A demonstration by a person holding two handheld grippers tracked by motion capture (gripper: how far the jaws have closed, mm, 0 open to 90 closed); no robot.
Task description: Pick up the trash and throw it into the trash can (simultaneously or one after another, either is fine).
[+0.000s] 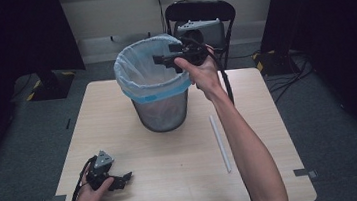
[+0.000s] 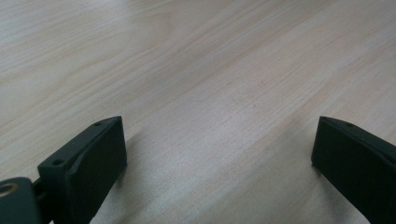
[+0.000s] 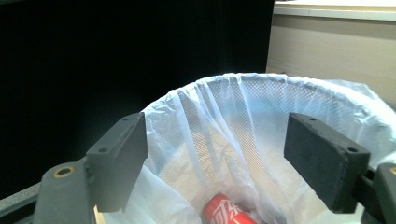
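A mesh waste bin (image 1: 159, 107) lined with a pale blue bag (image 1: 149, 81) stands at the back middle of the wooden table (image 1: 140, 185). My right gripper (image 1: 162, 59) hovers over the bin's right rim, open, nothing between its pads. In the right gripper view that gripper (image 3: 215, 156) looks down into the bag (image 3: 233, 121), where a red drink can (image 3: 229, 212) lies at the bottom. My left gripper (image 1: 127, 177) rests on the table near the front left corner, open. In the left gripper view its jaws (image 2: 219, 156) stand wide apart over bare wood (image 2: 210, 70).
A white straw-like stick (image 1: 220, 144) lies on the table right of the bin, beside my right forearm. Behind the table stands a black folding chair (image 1: 200, 13) with a grey device (image 1: 199, 28) on its seat. Cables run along the floor at the right.
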